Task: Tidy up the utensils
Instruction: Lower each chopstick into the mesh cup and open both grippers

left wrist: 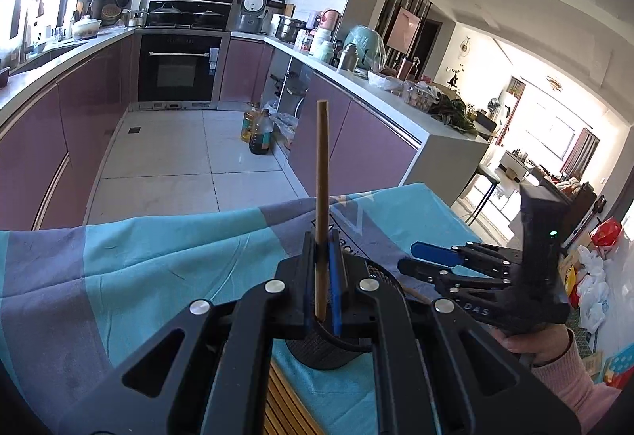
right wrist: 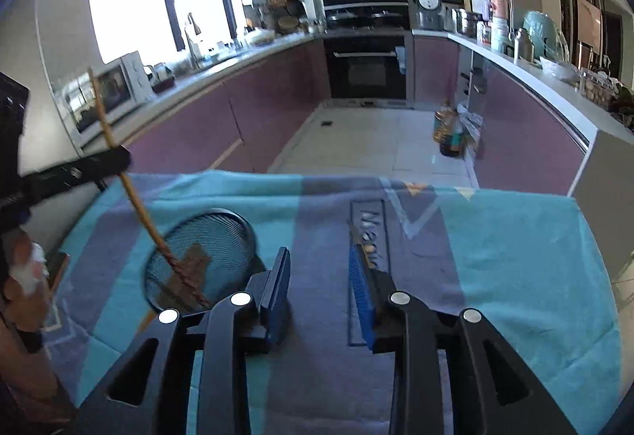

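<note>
My left gripper [left wrist: 321,237] is shut on a long wooden utensil [left wrist: 321,165] and holds it nearly upright. The utensil's lower end is inside a black mesh holder [left wrist: 325,352] that stands on the cloth-covered table. From the right wrist view the same utensil [right wrist: 138,205] slants down into the holder [right wrist: 237,221], with the left gripper [right wrist: 119,157] clamped on its shaft. My right gripper [right wrist: 319,256] is open and has nothing between its blue pads. It hovers over the cloth just right of the holder. In the left wrist view the right gripper [left wrist: 408,256] is held by a hand in a pink sleeve.
A teal and grey-blue cloth [right wrist: 515,256] covers the table. A slatted wooden board [left wrist: 277,395] lies at the near edge under the left gripper. Beyond the table are a tiled floor with oil bottles [left wrist: 257,130], purple cabinets and an oven [left wrist: 178,66].
</note>
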Demonstrator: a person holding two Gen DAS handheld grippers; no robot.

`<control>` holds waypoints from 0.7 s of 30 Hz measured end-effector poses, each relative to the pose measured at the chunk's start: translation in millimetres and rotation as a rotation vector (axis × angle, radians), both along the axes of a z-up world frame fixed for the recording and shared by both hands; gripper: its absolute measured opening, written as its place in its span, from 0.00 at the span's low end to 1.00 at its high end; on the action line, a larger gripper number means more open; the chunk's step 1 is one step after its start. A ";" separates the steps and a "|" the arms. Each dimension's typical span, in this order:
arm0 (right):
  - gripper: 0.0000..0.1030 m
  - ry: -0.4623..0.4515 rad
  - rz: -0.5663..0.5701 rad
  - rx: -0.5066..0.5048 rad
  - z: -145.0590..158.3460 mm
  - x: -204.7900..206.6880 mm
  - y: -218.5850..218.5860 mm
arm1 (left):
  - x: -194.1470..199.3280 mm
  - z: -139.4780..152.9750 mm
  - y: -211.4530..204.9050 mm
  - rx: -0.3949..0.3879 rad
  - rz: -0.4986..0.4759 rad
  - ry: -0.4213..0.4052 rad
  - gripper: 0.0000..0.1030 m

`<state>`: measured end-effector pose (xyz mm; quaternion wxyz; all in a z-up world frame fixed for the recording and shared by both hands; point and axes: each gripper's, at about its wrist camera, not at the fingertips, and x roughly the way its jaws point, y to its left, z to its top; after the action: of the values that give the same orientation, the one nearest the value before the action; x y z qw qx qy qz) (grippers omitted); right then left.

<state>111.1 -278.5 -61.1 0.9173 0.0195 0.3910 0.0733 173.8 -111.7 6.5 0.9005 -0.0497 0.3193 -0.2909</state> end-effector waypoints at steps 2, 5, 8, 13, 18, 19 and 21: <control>0.31 0.065 -0.004 -0.053 -19.9 12.9 -3.6 | 4.9 -3.4 -1.4 0.010 -0.001 0.005 0.07; 0.31 0.125 -0.013 -0.123 -41.1 25.8 -1.3 | 8.2 -4.7 -1.2 0.022 0.000 0.009 0.07; 0.31 0.147 -0.006 -0.148 -52.9 28.9 1.9 | 12.9 -6.4 -0.3 0.028 0.001 0.010 0.07; 0.09 0.154 0.016 -0.119 -51.4 29.7 0.1 | 14.1 -7.3 -1.2 0.030 0.001 0.010 0.07; 0.06 0.114 -0.005 -0.057 -40.7 19.4 -5.8 | 11.8 -6.2 -0.3 0.032 0.000 0.010 0.07; 0.06 0.088 -0.007 -0.014 -32.5 14.4 -8.9 | 12.3 -6.1 0.0 0.034 0.000 0.009 0.07; 0.06 0.023 -0.004 0.033 -12.6 4.1 -11.5 | 13.9 -4.6 1.5 0.036 -0.001 0.007 0.07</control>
<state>115.2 -290.0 -73.8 0.9124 0.0363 0.4002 0.0776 187.7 -110.1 1.9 0.8999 -0.0346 0.3277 -0.2856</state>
